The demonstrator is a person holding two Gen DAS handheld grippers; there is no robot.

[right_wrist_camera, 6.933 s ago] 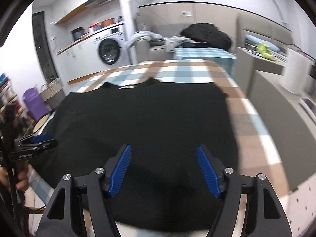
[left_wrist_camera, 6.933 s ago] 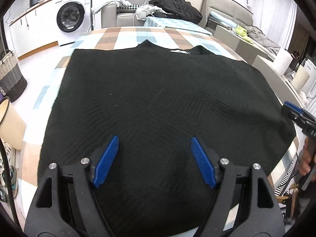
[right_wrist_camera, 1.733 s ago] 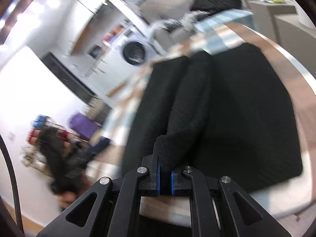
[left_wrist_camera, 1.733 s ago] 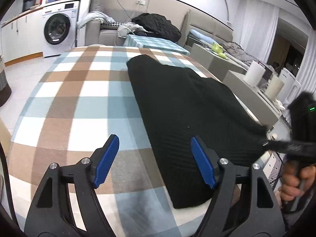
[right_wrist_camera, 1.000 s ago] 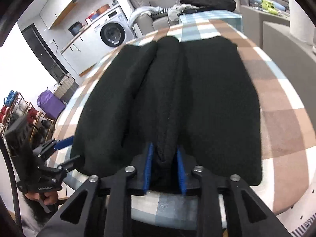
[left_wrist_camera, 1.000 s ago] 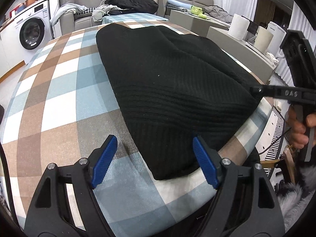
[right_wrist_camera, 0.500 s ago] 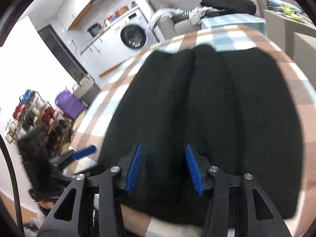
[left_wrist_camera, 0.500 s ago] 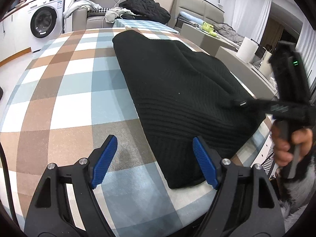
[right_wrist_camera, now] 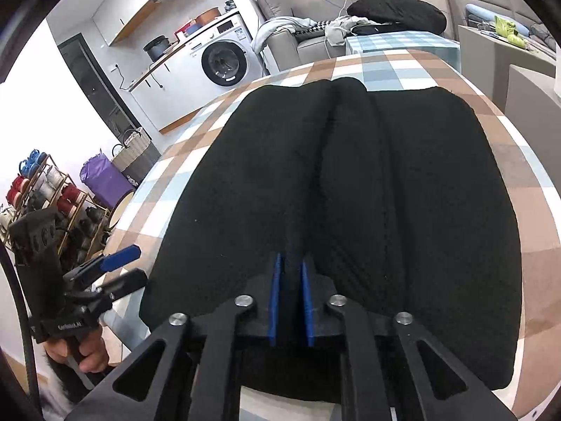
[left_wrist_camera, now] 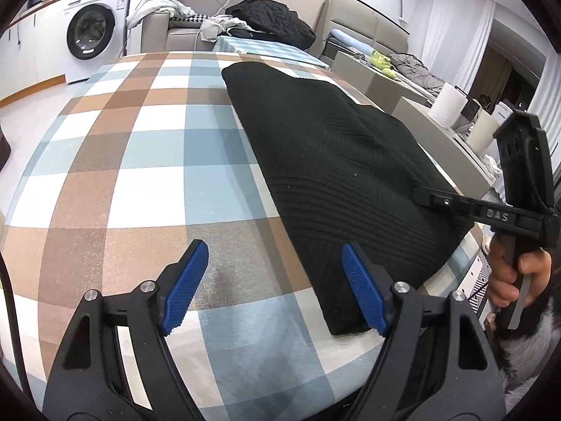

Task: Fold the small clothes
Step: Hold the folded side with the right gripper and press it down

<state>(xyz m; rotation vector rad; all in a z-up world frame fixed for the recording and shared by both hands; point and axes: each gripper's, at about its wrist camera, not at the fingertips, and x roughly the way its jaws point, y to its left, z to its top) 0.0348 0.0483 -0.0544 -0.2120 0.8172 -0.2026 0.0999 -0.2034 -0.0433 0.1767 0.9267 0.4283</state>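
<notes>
A black knitted top (left_wrist_camera: pixel 329 161) lies folded lengthwise on the checked tablecloth (left_wrist_camera: pixel 140 147), toward the table's right side. My left gripper (left_wrist_camera: pixel 273 287) is open and empty, just above the cloth at the top's near left corner. In the right wrist view the top (right_wrist_camera: pixel 420 182) shows a raised ridge down its middle. My right gripper (right_wrist_camera: pixel 289 291) is shut on the near end of that ridge. It also shows in the left wrist view (left_wrist_camera: pixel 426 199), resting on the top's near right edge. The left gripper shows open in the right wrist view (right_wrist_camera: pixel 122 265) at the table's left edge.
A washing machine (left_wrist_camera: pixel 91 35) stands at the far left. A sofa (left_wrist_camera: pixel 182 31) with piled clothes and a black jacket (left_wrist_camera: pixel 270 21) is behind the table. Grey low cabinets (left_wrist_camera: pixel 420 112) with paper rolls flank the right. A basket (right_wrist_camera: pixel 135 147) and shoe rack (right_wrist_camera: pixel 45 193) stand on the floor.
My right gripper has closed from open onto the top's middle ridge. The left gripper stays open near the top's corner and has shifted slightly.
</notes>
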